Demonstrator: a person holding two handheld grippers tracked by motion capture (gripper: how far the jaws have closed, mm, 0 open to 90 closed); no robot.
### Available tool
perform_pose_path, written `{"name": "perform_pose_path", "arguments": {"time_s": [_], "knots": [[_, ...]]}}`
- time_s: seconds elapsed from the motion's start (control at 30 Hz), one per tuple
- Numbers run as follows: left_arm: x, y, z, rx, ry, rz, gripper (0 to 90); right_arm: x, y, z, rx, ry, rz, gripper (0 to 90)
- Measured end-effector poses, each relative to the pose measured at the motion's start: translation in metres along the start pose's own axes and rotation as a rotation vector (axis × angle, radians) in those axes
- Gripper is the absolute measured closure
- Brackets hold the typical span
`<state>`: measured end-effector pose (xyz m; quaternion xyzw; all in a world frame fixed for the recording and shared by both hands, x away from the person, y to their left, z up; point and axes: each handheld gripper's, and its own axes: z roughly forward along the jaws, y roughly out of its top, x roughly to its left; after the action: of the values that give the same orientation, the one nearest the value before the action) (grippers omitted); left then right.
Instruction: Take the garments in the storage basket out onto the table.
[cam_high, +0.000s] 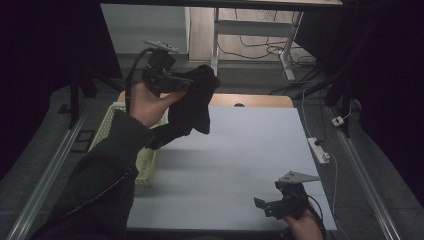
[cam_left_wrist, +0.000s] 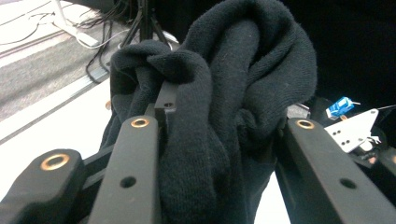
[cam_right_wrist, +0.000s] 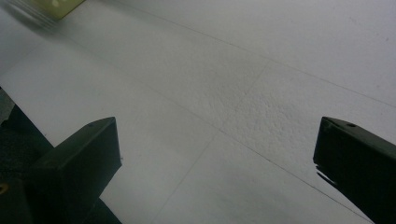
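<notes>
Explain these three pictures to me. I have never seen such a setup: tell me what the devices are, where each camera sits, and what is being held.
There is no robot here. A person sits at a table and holds a hand-operated gripper in each hand, each with two black jaws.

The high view looks down from above the person. The other two pictures come from cameras riding on the grippers, looking along their jaws.

The left gripper is raised above the table and clamps a bunched black cloth, which hangs down from it. The right gripper sits low near the table's near edge, jaws apart, with nothing between them. A pale yellow basket stands at the table's left edge.
</notes>
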<state>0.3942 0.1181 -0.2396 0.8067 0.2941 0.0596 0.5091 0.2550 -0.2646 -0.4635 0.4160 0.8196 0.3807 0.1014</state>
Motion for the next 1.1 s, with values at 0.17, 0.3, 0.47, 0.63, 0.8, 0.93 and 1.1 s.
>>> {"name": "perform_pose_path", "arguments": {"time_s": [0.17,0.3,0.47,0.63,0.8,0.93,1.1], "knots": [[-0.008,0.010,0.009,-0.005,-0.018,0.017,62.6,0.000,0.000,0.000,0.002,0.000,-0.002,0.6],[-0.016,0.016,0.021,0.015,-0.024,0.040,62.5,0.000,0.000,-0.001,-0.002,0.001,-0.001,0.6],[-0.014,0.010,0.034,0.064,0.015,0.055,62.3,0.000,-0.001,-0.001,-0.005,0.002,-0.001,0.6],[-0.006,-0.001,0.046,0.096,0.050,0.053,62.1,0.000,0.000,-0.001,-0.003,0.001,-0.003,0.6],[-0.001,-0.008,0.052,0.110,0.065,0.051,61.6,0.000,0.000,-0.001,-0.004,0.001,-0.007,0.6],[0.004,-0.021,0.062,0.138,0.089,0.063,60.9,0.001,0.000,0.000,-0.002,0.002,-0.010,0.6],[0.011,-0.035,0.074,0.158,0.078,0.055,60.2,0.001,0.000,0.000,0.002,0.004,-0.009,0.6]]}}
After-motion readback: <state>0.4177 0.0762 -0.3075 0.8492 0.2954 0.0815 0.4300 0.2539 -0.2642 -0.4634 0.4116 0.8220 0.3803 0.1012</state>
